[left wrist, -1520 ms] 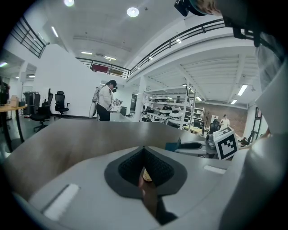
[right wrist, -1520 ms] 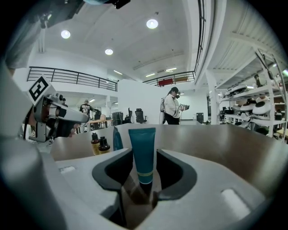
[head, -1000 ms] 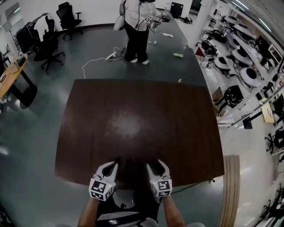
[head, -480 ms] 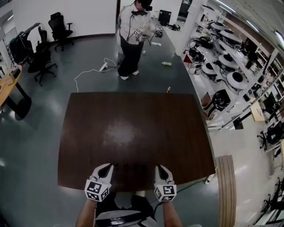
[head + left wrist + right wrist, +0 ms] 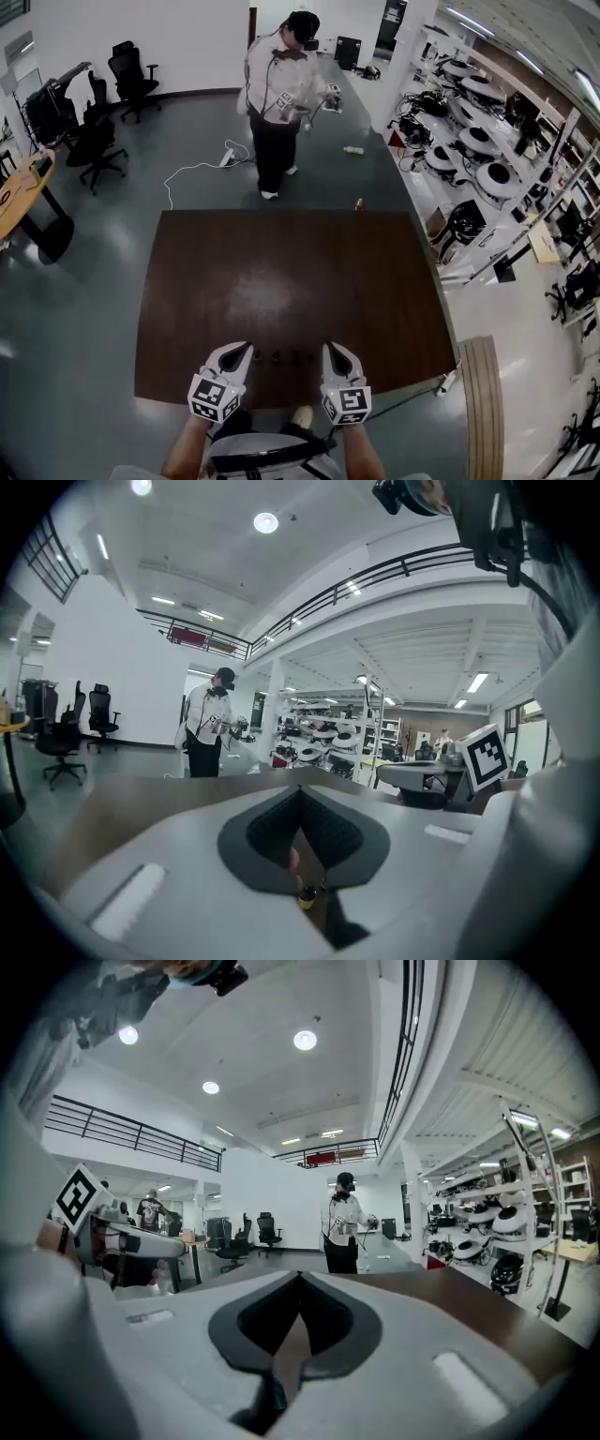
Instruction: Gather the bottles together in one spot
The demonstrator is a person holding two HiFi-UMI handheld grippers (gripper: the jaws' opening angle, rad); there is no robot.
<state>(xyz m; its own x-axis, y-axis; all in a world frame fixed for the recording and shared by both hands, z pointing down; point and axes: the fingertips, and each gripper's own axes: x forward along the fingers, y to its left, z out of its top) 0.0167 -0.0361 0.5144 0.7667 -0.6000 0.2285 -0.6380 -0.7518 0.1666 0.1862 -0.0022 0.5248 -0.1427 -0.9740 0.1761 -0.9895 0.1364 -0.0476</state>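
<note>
Bottles [image 5: 281, 356], small and dark, stand in a short row close to the near edge of the brown table [image 5: 281, 281]. We see them between our two grippers, touching neither. Our left gripper [image 5: 246, 348] hangs above that edge with its jaws brought together on nothing. Through the hollow between its pads one yellow-labelled bottle [image 5: 306, 893] shows below. Our right gripper [image 5: 328, 348] is level with it, its jaws having just closed tip to tip with nothing between them. The tabletop is dark wood with a pale sheen of light near its middle. Past its far edge lies a grey floor [image 5: 84, 281] crossed by a white cable [image 5: 192, 171]. A person [image 5: 279, 94] stands beside a long dark counter [image 5: 375, 178]. Black office chairs [image 5: 131, 67] wait by the far left wall, and racks of white round devices [image 5: 469, 141] line the right.
</note>
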